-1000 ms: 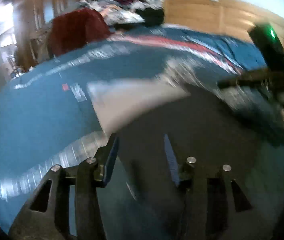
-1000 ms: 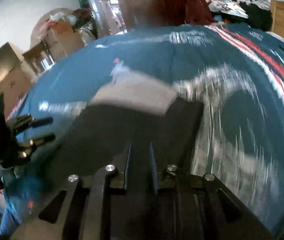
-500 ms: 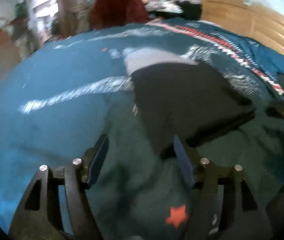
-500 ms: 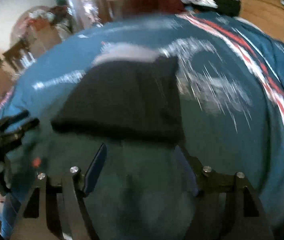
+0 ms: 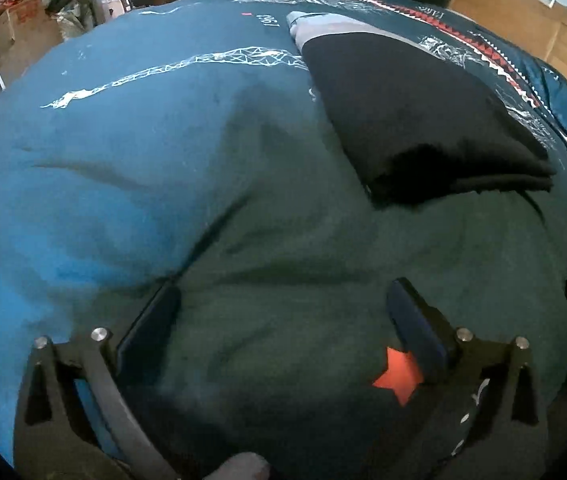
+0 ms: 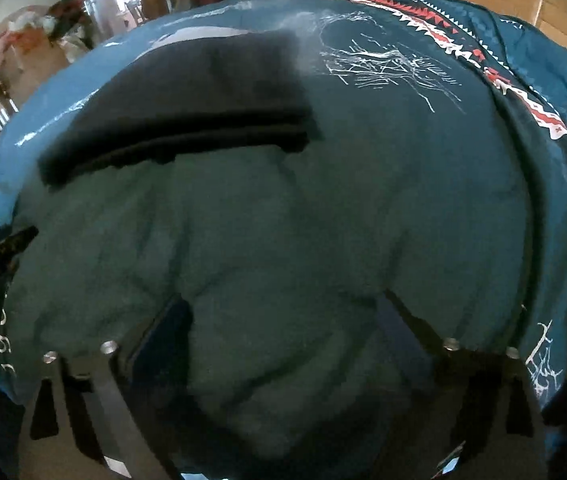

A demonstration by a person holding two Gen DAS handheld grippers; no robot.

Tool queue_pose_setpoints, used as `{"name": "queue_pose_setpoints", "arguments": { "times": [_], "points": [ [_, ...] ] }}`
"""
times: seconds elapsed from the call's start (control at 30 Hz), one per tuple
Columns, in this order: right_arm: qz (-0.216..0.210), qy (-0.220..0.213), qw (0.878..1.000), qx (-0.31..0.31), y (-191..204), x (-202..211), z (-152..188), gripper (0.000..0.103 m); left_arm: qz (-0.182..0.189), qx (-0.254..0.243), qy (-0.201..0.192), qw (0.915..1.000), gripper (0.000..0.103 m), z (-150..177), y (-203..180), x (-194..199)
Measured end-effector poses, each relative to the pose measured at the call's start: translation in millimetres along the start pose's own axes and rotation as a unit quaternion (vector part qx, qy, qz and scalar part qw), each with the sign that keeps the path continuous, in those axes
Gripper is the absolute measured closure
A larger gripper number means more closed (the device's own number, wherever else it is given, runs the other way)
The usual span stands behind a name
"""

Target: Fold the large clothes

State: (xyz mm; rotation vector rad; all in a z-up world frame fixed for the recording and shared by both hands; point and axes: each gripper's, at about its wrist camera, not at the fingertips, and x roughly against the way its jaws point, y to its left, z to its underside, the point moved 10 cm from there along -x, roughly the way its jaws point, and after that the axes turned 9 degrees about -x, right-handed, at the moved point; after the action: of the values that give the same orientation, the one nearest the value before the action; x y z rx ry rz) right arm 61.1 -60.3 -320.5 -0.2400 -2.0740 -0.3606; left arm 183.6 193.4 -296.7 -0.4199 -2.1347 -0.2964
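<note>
folded garment (image 5: 415, 112) lies on the bedspread (image 5: 131, 152), ahead and right of the left gripper (image 5: 283, 320), ahead-left of the right gripper (image 6: 287, 320).

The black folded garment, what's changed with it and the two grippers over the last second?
Both grippers let go of the black garment and drew back; the left gripper and right gripper are now wide open above the blue bedcover. The garment stays folded on the bed.
</note>
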Motion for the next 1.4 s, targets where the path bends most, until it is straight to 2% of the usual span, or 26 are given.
{"name": "queue_pose_setpoints", "arguments": {
  "times": [0.2, 0.53, 0.87, 1.4],
  "points": [
    [0.008, 0.006, 1.0, 0.001, 2, -3, -2, 0.0, -0.031, 0.003, 0.002, 0.9995, 0.0, -2, -4, -5],
    [0.027, -0.006, 1.0, -0.006, 4, -5, -7, 0.0, -0.029, -0.004, -0.008, 0.9996, 0.0, -4, -4, -8],
    [0.019, 0.002, 1.0, -0.01, 3, -10, -12, 0.0, -0.029, -0.005, -0.021, 0.9993, 0.0, -2, -7, -7],
    [0.013, -0.003, 1.0, -0.007, 1, -9, -14, 0.0, -0.028, -0.003, -0.02, 0.9994, 0.0, -2, -7, -6]
  ]
}}
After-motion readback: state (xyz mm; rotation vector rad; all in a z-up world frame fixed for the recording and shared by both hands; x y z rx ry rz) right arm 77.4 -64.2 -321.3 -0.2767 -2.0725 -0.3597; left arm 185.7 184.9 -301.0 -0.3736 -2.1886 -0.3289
